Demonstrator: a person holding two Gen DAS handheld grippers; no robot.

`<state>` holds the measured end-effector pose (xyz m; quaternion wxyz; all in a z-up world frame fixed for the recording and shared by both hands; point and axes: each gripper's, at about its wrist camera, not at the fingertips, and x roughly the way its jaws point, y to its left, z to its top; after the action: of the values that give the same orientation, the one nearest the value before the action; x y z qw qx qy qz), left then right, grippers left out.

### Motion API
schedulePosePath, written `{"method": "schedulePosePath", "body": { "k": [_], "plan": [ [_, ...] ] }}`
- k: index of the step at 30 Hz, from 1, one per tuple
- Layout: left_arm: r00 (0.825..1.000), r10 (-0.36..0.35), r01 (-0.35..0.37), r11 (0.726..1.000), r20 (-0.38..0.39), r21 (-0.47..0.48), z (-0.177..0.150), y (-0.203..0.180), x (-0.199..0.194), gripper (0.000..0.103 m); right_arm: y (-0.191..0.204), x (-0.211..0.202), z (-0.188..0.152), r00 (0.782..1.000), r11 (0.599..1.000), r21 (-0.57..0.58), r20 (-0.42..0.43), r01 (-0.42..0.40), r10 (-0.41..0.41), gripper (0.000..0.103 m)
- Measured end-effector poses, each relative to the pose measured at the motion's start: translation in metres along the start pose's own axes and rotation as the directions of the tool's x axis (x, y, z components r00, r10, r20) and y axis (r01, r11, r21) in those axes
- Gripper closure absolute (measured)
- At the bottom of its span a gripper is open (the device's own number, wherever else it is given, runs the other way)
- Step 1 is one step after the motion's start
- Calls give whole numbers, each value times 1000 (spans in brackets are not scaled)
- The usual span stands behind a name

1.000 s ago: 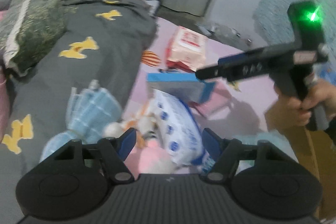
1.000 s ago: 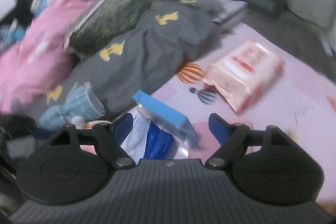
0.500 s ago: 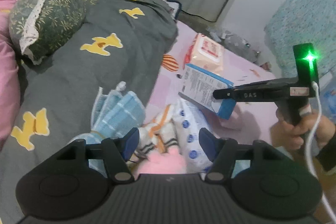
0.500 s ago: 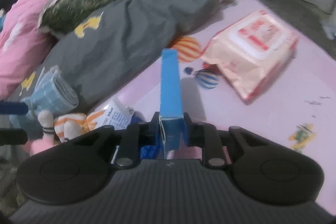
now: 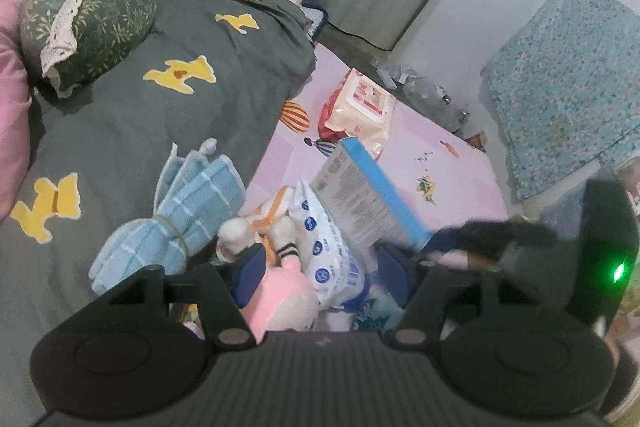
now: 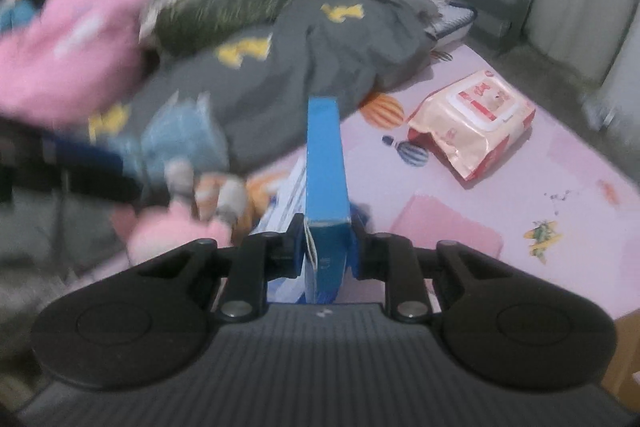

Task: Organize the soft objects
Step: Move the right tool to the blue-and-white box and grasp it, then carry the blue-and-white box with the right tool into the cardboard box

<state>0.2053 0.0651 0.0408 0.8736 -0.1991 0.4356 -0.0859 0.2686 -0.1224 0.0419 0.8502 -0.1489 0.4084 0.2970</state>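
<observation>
Since a second ago the blue box [image 6: 325, 163] has gone from lying on the pile to being lifted edge-on, clamped in the right gripper [image 6: 326, 245]; its fingers, wide apart then, are now fully closed on the box's near end. Left gripper [image 5: 320, 267] has shifted a little, fingers about half open, narrowed slightly, straddling the pink plush toy [image 5: 280, 301] without visibly pressing on it, so holding nothing.

Box hangs over the pile at the foot of the grey duvet [image 5: 160, 115], above the pink mat [image 6: 500, 195].

Handling, judged: box looks like light, stiff cardboard; gripping across the thin faces near one end works but it could pivot, so a hold nearer the middle would be steadier. Plush is soft and squashy; take the body, not a limb. White dotted pack [image 5: 332, 251] is probably crinkly, slippery film; pinch a bulky edge. Rolled blue checked towel [image 5: 172, 227] is banded; grab mid-roll.

Count: one blue box, one pink plush, one striped orange toy [image 5: 272, 219] (partly hidden), one white pack, one towel roll, one wet-wipes pack [image 6: 472, 123], one green pillow [image 5: 88, 3].
</observation>
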Motion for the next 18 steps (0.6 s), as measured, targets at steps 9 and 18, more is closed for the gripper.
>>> {"method": "schedulePosePath", "body": {
  "k": [9, 18],
  "plan": [
    [1000, -3, 4, 1000, -9, 12, -3, -4, 7, 41, 10, 1, -10, 979, 976, 81, 37, -204, 202, 55],
    [999, 26, -25, 999, -40, 32, -2, 3, 26, 50, -34, 2, -18, 929, 874, 318, 81, -367, 360, 49]
  ]
}}
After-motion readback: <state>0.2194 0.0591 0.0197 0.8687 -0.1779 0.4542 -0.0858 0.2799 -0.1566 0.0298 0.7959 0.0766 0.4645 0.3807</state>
